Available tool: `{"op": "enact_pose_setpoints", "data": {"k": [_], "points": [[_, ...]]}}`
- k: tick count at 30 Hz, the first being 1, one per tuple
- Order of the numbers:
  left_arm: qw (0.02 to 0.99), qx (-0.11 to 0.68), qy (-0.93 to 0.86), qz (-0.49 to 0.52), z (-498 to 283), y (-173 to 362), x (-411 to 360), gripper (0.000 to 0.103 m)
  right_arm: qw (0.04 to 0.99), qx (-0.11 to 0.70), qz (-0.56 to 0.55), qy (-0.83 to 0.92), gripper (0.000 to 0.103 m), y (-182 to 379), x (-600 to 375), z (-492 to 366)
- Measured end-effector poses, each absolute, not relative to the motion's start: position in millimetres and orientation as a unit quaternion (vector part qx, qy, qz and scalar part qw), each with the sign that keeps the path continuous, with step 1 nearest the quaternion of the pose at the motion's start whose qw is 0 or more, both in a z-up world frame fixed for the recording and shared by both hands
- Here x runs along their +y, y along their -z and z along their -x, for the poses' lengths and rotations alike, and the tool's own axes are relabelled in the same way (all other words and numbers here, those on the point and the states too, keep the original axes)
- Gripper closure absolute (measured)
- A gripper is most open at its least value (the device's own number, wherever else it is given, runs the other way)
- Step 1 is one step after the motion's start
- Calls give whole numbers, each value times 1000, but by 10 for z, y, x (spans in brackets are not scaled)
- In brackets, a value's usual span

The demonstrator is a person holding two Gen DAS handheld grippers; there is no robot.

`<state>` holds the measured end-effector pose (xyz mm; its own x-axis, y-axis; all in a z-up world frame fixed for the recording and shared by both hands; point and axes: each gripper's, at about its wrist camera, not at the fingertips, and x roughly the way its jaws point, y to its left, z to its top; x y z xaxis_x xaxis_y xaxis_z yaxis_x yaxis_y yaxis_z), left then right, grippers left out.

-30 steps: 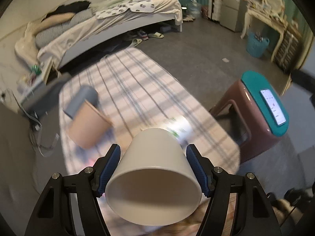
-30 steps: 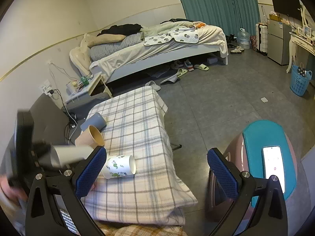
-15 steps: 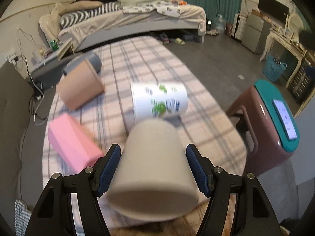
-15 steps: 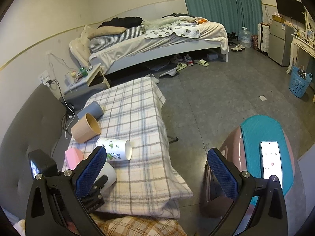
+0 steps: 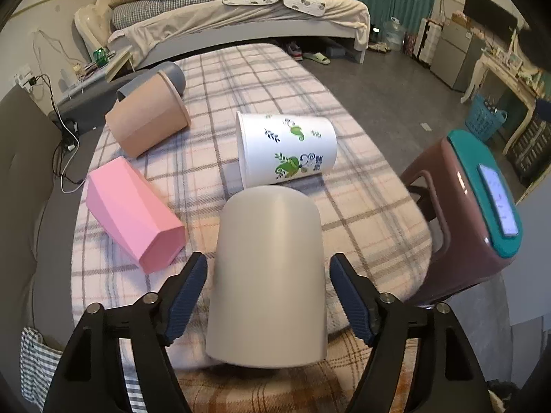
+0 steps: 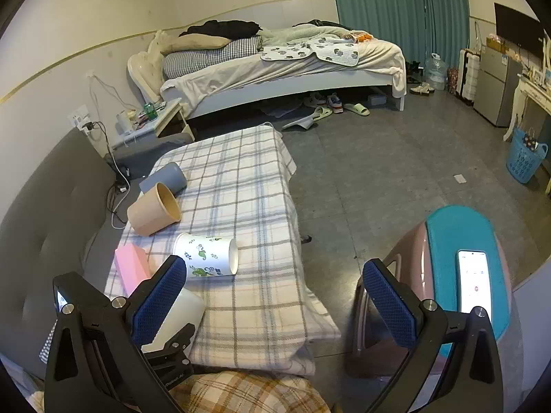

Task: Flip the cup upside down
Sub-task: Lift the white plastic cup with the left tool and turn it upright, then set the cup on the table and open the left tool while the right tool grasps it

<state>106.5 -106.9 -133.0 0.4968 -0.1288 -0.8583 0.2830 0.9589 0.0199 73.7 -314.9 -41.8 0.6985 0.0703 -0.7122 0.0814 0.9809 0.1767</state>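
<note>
Looking along my left tongs (image 5: 268,296), I see the cup (image 5: 270,275) standing mouth-down between the parted pads, gaps on both sides, its long axis upright, resting at the near edge of the cloth (image 5: 241,79). My right tongs (image 6: 275,296) hang empty and wide apart, farther off, the cup (image 6: 179,313) low on their left.

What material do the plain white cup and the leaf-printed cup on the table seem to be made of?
Plain white cup: probably plastic, with a matte, even surface showing only a soft highlight. Leaf-printed cup: likely plastic or paper, smooth white with printed green and blue leaves and a thin rim; the pictures leave it open.
</note>
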Motion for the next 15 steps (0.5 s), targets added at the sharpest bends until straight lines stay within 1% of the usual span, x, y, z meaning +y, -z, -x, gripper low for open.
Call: {"op": "enact_pose_setpoints", "data": {"k": [3, 9, 11, 13, 15], "points": [[864, 483, 130, -58, -1026, 1208, -1014, 23, 916, 390, -91, 5, 0, 372, -3094, -722], [884, 447, 135, -34, -918, 831, -802, 22, 917, 391, -69, 20, 0, 221, -2938, -712], [893, 431, 128, -20, -885, 688, -638, 15, 915, 399, -59, 26, 0, 191, -2862, -727], [902, 419, 107, -15, -883, 599, -489, 15, 909, 412, -50, 31, 0, 191, -2784, -754], [906, 414, 88, -13, -895, 558, -315, 11, 896, 440, -42, 33, 0, 256, -2658, -825]]}}
